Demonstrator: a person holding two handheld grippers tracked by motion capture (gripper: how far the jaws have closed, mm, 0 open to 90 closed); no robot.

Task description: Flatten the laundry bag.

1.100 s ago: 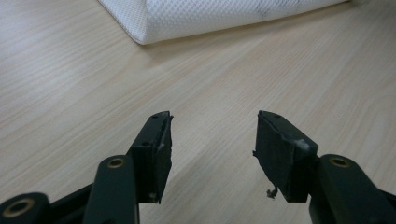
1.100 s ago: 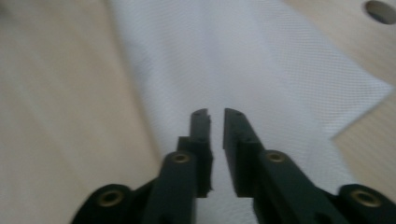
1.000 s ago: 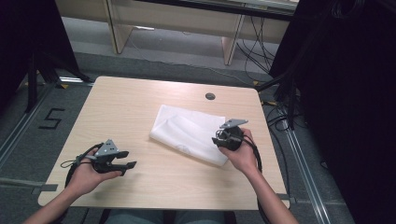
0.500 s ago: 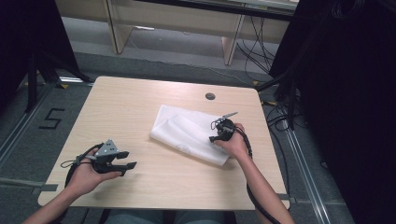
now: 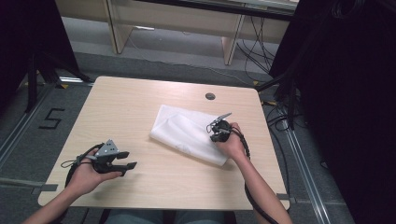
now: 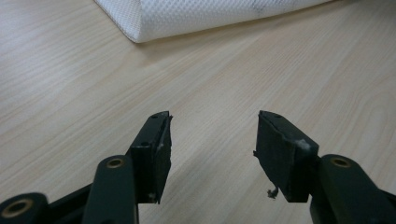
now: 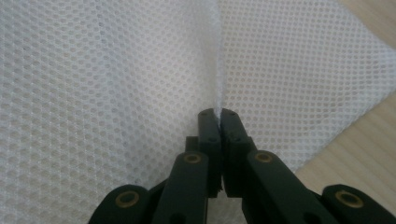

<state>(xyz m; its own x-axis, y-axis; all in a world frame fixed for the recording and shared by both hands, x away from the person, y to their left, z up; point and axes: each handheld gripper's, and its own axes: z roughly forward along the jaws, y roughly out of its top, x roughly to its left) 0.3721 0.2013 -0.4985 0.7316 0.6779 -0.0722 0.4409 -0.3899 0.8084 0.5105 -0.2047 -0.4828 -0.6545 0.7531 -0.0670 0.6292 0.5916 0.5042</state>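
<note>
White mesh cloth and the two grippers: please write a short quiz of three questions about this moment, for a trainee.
1. True or false: the right gripper is shut on a fold of the white mesh cloth.
2. Multiple choice: how do the jaws of the left gripper stand? A) shut on the cloth's corner B) open over bare table, apart from the cloth C) shut on a cable
3. Fill in the missing word: in the high view, a small dark round ____ sits in the table top beyond the cloth.

Key
1. True: a ridge of cloth rises between the closed jaws.
2. B
3. hole
</note>
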